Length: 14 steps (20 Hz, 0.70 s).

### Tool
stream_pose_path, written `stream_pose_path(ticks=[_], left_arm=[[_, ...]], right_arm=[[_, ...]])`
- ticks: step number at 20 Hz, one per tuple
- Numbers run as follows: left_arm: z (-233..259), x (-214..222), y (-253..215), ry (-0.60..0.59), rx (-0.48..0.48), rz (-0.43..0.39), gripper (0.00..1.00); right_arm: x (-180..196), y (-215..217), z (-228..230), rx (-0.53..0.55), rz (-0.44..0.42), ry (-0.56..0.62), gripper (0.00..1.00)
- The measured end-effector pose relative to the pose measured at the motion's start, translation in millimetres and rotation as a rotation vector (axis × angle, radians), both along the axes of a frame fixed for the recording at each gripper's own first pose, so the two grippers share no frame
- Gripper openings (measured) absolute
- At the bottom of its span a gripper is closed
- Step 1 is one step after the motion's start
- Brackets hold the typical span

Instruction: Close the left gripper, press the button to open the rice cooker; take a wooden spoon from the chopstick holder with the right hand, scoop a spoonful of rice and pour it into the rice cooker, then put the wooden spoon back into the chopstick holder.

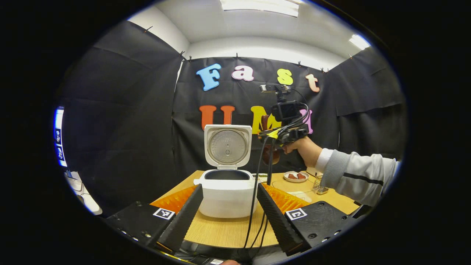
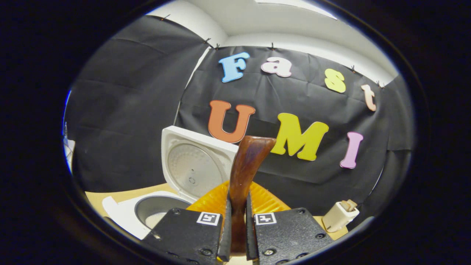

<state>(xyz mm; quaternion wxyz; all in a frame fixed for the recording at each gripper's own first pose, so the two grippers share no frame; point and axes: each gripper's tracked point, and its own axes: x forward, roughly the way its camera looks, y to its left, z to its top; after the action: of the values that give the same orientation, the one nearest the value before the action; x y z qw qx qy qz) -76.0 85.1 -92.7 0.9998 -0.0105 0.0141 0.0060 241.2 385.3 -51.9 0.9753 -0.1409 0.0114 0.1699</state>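
Right gripper is clamping the wooden spoon by its stiff, light, likely slick handle; left gripper is sitting wide open, empty.

Left gripper gapes apart; right gripper is raised, pinched tight.

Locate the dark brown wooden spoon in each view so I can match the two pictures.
Left gripper view: the dark brown wooden spoon hangs right of centre, below the far gripper, right of the white rice cooker's raised lid.
Right gripper view: the spoon stands upright at centre bottom, clamped in the right gripper.
Shared landmark: the raised lid.
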Motion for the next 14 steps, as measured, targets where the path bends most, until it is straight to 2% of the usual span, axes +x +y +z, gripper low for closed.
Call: stream_pose_path(ticks=[2,6,10,14], left_arm=[[-0.1,4.1,-7.6,0.003,0.002,0.000,0.94],[-0.4,10.3,-21.7,0.001,0.006,-0.010,0.94],[3.0,16.7,-36.9,-0.014,-0.035,-0.032,0.94],[-5.4,21.7,-50.8,-0.003,0.017,-0.038,0.94]], right_arm=[[1.6,-25.9,-1.6,0.018,-0.017,0.012,0.22],[8.4,-83.6,-1.9,0.033,-0.075,0.004,0.19],[10.4,-139.2,-4.0,0.052,-0.118,0.003,0.19],[2.4,-193.2,-2.4,0.084,-0.147,-0.006,0.22]])
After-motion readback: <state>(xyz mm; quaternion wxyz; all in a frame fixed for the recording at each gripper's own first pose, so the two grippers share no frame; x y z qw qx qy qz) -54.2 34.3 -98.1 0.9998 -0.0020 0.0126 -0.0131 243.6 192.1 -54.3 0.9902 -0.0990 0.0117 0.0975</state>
